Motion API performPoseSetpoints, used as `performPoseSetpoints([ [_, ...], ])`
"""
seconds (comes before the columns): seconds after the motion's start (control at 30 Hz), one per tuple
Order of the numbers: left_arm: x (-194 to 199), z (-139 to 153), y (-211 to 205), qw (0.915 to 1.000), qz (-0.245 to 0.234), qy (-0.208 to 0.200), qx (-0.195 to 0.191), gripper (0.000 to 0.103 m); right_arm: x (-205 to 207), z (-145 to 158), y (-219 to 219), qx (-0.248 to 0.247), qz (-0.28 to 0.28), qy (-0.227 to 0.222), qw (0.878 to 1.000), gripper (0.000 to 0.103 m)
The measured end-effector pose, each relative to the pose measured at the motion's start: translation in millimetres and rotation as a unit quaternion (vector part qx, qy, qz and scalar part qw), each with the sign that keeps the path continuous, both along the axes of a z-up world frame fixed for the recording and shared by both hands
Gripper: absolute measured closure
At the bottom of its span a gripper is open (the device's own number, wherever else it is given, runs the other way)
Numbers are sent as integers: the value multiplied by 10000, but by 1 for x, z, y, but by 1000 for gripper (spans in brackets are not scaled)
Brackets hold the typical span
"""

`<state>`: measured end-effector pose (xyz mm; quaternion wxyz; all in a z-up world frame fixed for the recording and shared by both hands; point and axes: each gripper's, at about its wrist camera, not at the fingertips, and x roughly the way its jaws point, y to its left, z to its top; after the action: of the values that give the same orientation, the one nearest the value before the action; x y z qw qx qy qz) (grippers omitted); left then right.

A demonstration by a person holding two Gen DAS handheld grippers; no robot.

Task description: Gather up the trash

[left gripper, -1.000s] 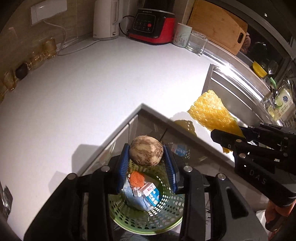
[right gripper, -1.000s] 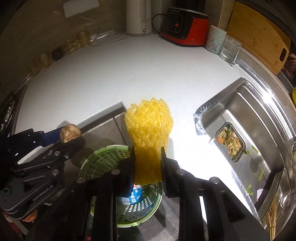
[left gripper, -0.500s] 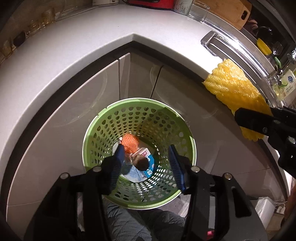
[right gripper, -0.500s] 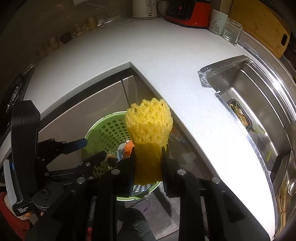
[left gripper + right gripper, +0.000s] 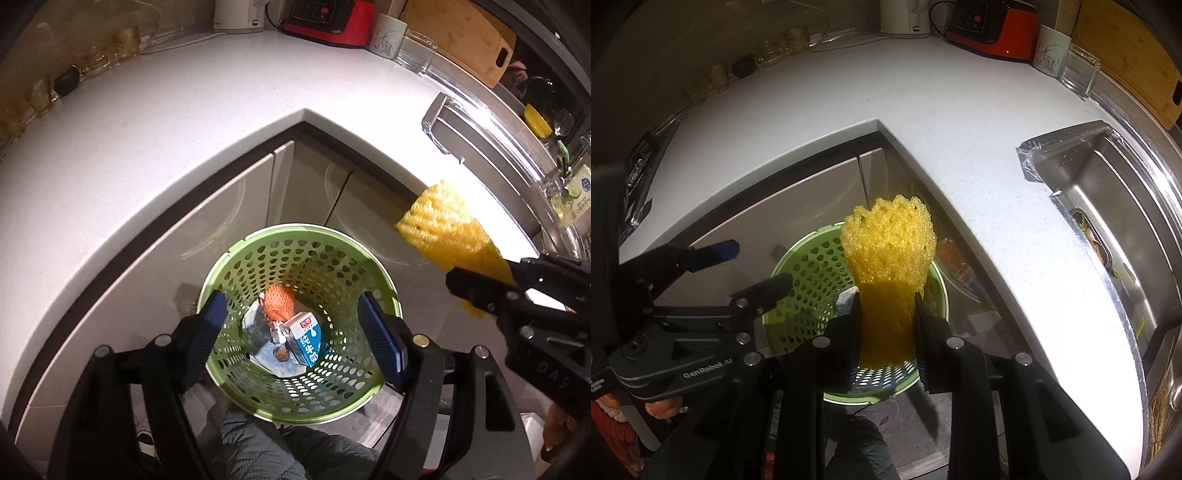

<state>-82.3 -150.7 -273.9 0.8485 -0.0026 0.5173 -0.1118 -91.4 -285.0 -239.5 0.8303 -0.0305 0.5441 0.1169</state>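
Observation:
A green perforated trash basket (image 5: 332,254) stands on the floor below the counter corner; it also shows in the right wrist view (image 5: 809,280). Inside lie an orange net (image 5: 279,302), a blue-and-white milk carton (image 5: 306,338) and a small brown round thing (image 5: 281,354). My left gripper (image 5: 291,325) is open and empty above the basket. My right gripper (image 5: 886,306) is shut on a yellow foam net (image 5: 890,243), held over the basket's right side; the net also shows in the left wrist view (image 5: 447,229).
The white counter (image 5: 166,122) wraps around the corner, with grey cabinet doors (image 5: 221,210) below. A steel sink (image 5: 1108,206) lies to the right. A red appliance (image 5: 325,18), a kettle, a cup and a cutting board stand at the back.
My left gripper let go of the brown round thing, which dropped into the basket, and its jaws opened wider. My right gripper carried the yellow net off the counter to above the basket.

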Motion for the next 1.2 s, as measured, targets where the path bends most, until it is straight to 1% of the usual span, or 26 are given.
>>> performPoseSetpoints([
  [0.1,2,7,11,9999,115,-83,28,28,4,-13,11,-33,192,99,9998,76],
  [0.13,3,9,14,9998,143,-92,44,28,6,-19,15,-49,262,153,9995,74],
  [0.2,8,9,22,9998,194,-81,69,27,8,-30,23,-86,394,259,9988,64],
  [0.23,9,7,25,9997,221,-64,81,27,9,-34,27,-128,443,305,9985,52],
  [0.27,11,6,27,9997,244,-34,90,27,9,-39,30,-166,492,346,9981,38],
  [0.3,13,4,30,9996,264,2,96,27,10,-43,34,-191,528,386,9977,31],
  [0.33,15,1,32,9996,279,32,103,27,10,-47,36,-234,555,420,9973,22],
  [0.37,17,-2,34,9995,290,66,121,27,11,-51,39,-287,578,448,9969,19],
  [0.5,25,-8,41,9992,318,172,154,27,15,-61,44,-352,559,638,9958,15],
  [0.67,33,-2,46,9992,355,132,156,27,22,-57,44,-331,415,673,9963,12],
  [0.73,36,8,49,9990,409,24,164,27,24,-44,43,-296,360,543,9974,12],
  [0.8,38,23,53,9987,474,-134,147,27,26,-25,41,-323,305,315,9985,12],
  [0.87,39,48,55,9974,580,-411,103,24,27,2,37,-320,234,-5,9992,12],
  [0.93,40,79,57,9940,732,-803,98,19,30,35,34,-262,150,-361,9989,12],
  [1.03,40,132,59,9850,935,-1447,88,14,33,90,29,-192,45,-965,9951,10],
  [1.07,39,149,60,9815,978,-1643,68,13,35,107,28,-180,19,-1168,9930,8],
  [1.13,37,186,60,9732,1042,-2047,56,11,38,144,28,-171,-5,-1562,9876,5],
  [1.2,34,214,59,9660,1112,-2334,45,9,35,176,29,-178,2,-1935,9809,5],
])
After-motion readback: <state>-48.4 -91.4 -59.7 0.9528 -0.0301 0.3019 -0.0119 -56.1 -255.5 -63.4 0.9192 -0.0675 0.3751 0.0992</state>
